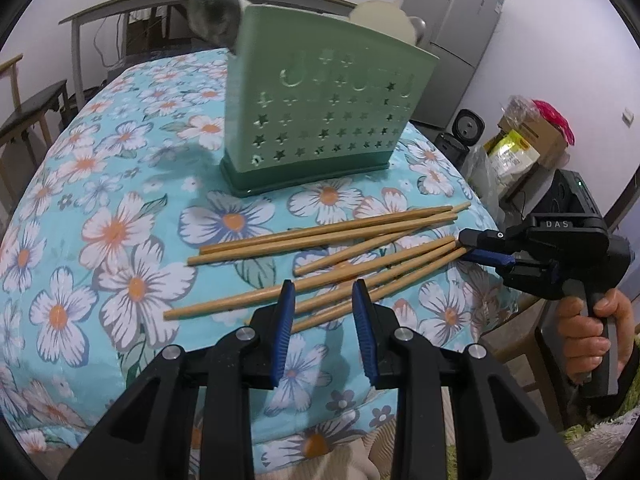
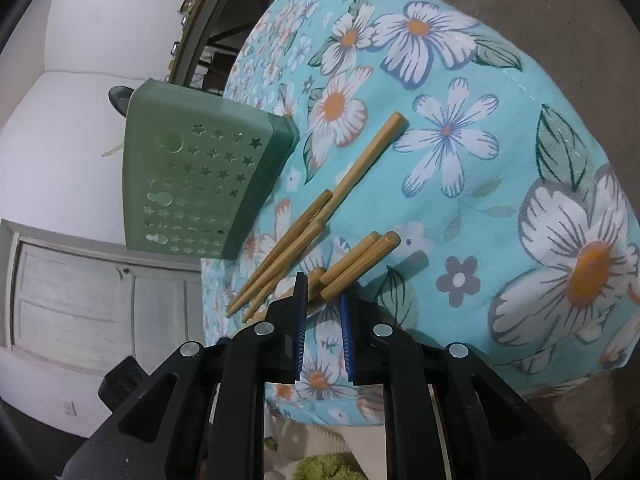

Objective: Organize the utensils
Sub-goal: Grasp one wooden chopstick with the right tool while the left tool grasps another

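Note:
Several wooden chopsticks (image 1: 320, 236) lie scattered on the flowered tablecloth (image 1: 100, 200) in front of a green star-punched utensil holder (image 1: 320, 112). My left gripper (image 1: 322, 294) hovers open just above the lower chopsticks (image 1: 360, 276), which pass under the gap between its blue pads. At the right, my right gripper (image 1: 466, 246), held by a hand (image 1: 588, 332), has its fingertips closed narrowly on the near ends of those chopsticks. In the right wrist view the chopstick ends (image 2: 352, 264) fill the gap at my right gripper (image 2: 323, 290). The holder (image 2: 192, 176) stands to the left.
The holder holds a blurred grey item (image 1: 212, 12) and a cream utensil (image 1: 380, 20). A fridge (image 1: 456, 40), boxes and bags (image 1: 524, 136) stand right of the table. A long shelf table (image 1: 160, 0) runs behind. The cloth-covered table edge (image 2: 540, 240) drops to bare floor.

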Demonstrator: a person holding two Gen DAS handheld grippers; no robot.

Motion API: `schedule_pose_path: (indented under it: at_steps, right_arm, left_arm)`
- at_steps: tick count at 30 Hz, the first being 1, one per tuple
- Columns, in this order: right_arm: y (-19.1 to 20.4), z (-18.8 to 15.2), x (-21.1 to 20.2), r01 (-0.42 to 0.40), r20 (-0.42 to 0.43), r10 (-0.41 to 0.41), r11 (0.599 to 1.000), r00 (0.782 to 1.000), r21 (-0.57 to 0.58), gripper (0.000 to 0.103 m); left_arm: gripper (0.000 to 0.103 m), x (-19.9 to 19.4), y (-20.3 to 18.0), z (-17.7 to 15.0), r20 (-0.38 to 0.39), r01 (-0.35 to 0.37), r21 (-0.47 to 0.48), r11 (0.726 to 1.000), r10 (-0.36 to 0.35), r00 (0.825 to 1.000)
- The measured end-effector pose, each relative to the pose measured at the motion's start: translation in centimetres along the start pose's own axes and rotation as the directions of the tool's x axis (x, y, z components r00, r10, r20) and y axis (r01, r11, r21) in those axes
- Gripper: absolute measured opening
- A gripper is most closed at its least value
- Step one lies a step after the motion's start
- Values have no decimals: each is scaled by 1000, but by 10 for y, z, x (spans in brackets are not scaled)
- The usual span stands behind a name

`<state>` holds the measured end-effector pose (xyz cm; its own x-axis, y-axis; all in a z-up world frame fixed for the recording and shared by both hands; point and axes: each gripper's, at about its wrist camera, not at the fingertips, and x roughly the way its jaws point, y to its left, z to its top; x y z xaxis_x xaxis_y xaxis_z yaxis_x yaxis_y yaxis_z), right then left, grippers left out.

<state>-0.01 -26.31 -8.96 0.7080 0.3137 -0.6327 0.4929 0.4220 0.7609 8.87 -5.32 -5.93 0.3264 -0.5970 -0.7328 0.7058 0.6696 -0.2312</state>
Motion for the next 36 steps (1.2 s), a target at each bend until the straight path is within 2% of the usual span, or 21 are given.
schedule_pose_path:
  at_steps: [10,14,18,24,30,36]
  right_arm:
    - [17,1,16,-16,-49,13,997,999,-76,14]
    - [9,-1,18,-19,-62,16,999,998,-47,14]
    - [2,-5,18,-22,-68,20,999,997,-29,15]
    - [-4,-2,18,-28,-66,27,999,997,-21,15]
    - [-9,-2,11,-24,-57,22,999,998,-30,15]
    - [-16,1,-1,-10,-31,9,1000,999,-18,15]
  left_arm:
    - [28,11,-27,13,0,-7,146,989,7,1000]
    - [23,21,-41,16,-16,-17,234,972,21,1000]
    - [15,28,-52,16,-36,6,284,959,4,999]
    - [9,33,-68,17,-51,73,322,944,-60,997]
    - [7,50,-74,20,-93,80,332,940,-51,994]
    - [7,58,-83,24,-118,94,380,920,-53,992]
